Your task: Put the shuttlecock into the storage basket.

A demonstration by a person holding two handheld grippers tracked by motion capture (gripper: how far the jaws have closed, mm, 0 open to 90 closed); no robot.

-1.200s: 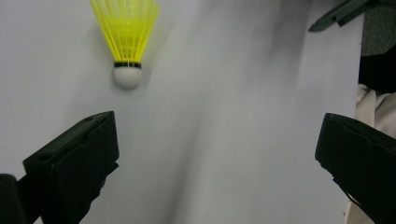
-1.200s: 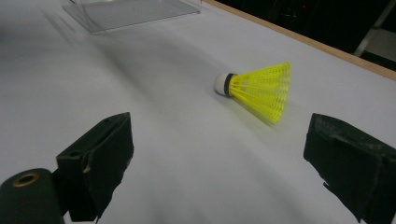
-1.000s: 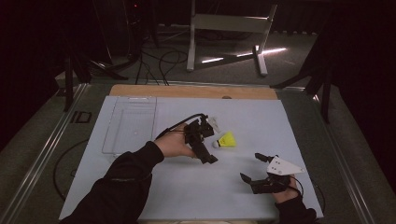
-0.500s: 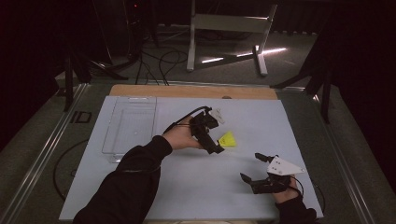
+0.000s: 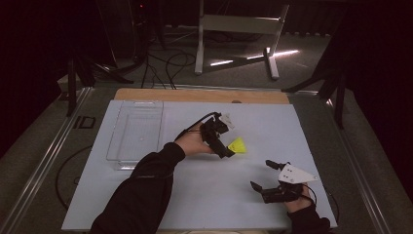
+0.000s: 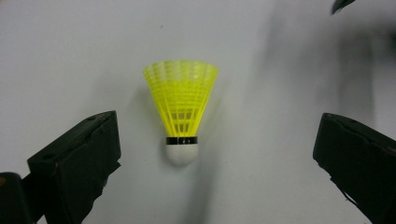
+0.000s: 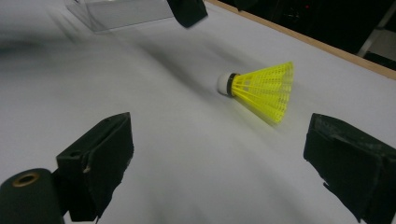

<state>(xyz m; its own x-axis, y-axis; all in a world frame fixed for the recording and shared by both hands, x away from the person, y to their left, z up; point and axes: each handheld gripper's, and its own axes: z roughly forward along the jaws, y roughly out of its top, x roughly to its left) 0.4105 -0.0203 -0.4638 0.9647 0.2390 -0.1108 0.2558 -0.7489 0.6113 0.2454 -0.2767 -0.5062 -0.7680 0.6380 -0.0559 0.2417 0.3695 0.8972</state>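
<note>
While the left gripper (image 5: 225, 147) hangs over the white table cover (image 5: 195, 204) with its jaws spread wide, the yellow shuttlecock (image 6: 181, 108) lies on its side between them in the left gripper view, touching neither, white cork toward the camera. Bare cover surrounds it on every side, so nothing crowds the jaws. The right gripper (image 5: 267, 175), also gaping wide and holding nothing, rests low near the cover's front edge, well apart from the shuttlecock. A clear plastic tray (image 5: 122, 146) sits toward the cover's left edge, away from both. The wooden strip (image 5: 195, 95) borders the far edge.
</note>
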